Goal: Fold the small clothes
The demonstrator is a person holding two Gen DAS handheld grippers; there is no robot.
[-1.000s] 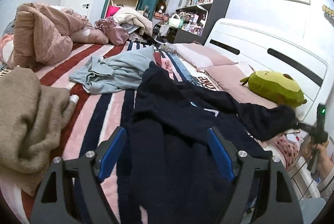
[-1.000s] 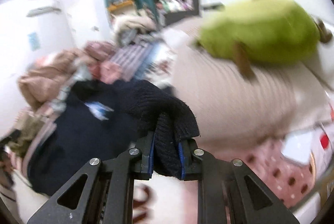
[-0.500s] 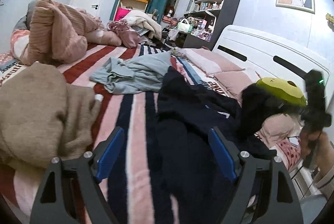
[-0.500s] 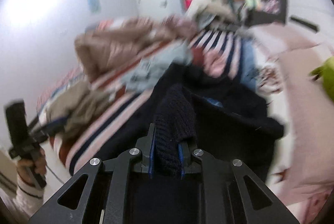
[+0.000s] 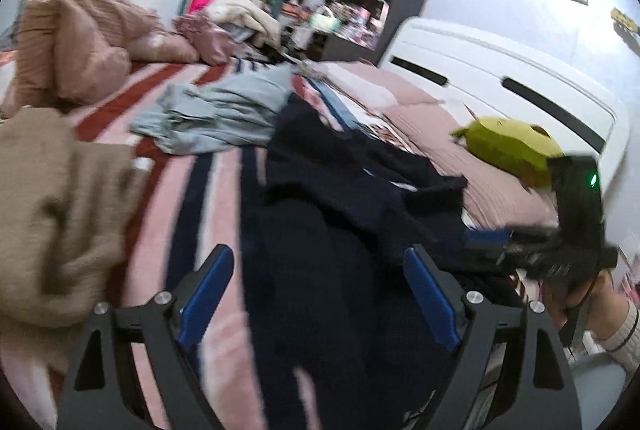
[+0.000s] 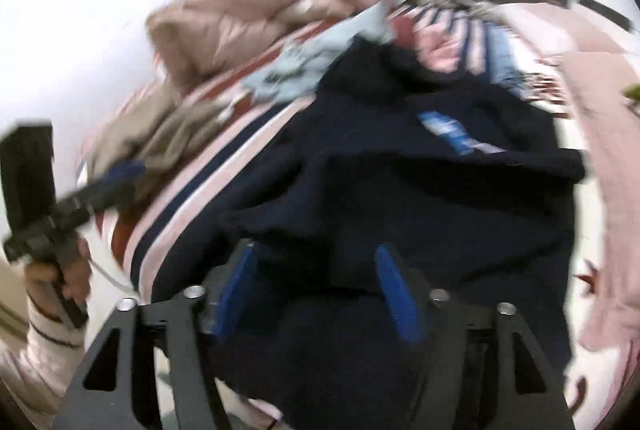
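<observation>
A dark navy knit sweater lies on the striped bed; it also fills the right wrist view, with a blue label near its collar and one sleeve folded across the body. My left gripper is open and empty, hovering over the sweater's near end. My right gripper is open just above the folded sleeve, with dark cloth between the pads but not pinched. It also shows in the left wrist view at the right.
A tan knit garment lies at the left, a light blue garment behind the sweater, a pink quilt at the back left. A green plush toy sits on pink pillows by the white headboard.
My right gripper carried the sleeve from the pillow side across onto the sweater's body, then opened and let it go. My left gripper stayed open and shifted slightly.
</observation>
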